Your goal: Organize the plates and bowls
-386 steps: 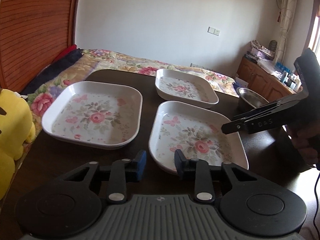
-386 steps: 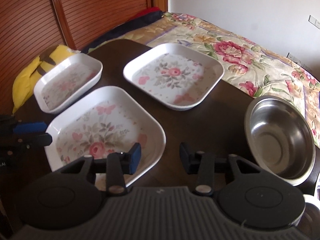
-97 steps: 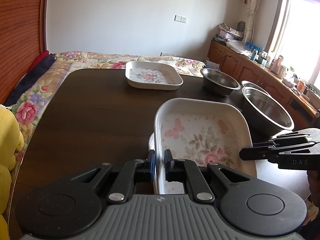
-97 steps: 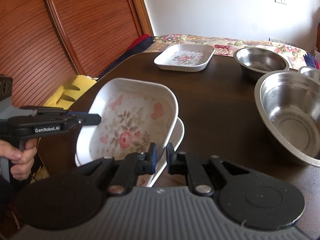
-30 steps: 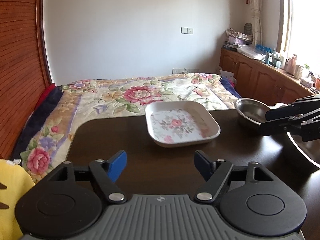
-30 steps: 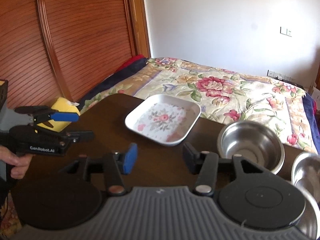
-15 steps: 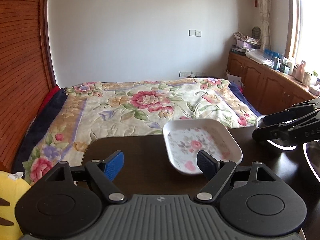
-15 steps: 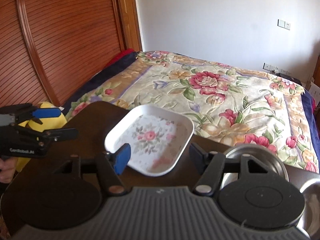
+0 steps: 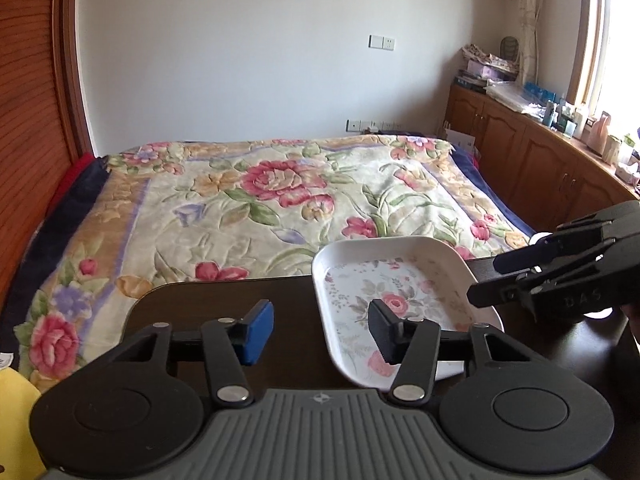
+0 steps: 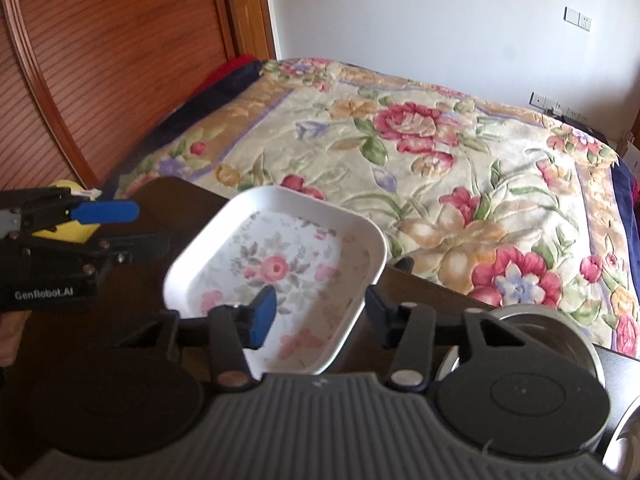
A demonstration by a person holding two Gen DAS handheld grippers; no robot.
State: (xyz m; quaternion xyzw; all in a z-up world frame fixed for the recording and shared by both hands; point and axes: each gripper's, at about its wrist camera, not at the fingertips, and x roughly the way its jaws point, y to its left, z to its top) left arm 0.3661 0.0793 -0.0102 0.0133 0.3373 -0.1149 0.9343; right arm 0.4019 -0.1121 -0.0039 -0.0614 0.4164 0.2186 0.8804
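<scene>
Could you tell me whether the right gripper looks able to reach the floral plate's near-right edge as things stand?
Probably yes: the right gripper is open, its fingers straddle the floral plate's near-right rim, and nothing lies between them.

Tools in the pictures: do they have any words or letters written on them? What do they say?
"GenRobot.AI": white letters on the side of the left tool, seen from the right wrist view.
"DAS": faint raised letters on the side of the right tool, seen from the left wrist view.
Bottles and boxes on the cabinet by the window: too small to read.
</scene>
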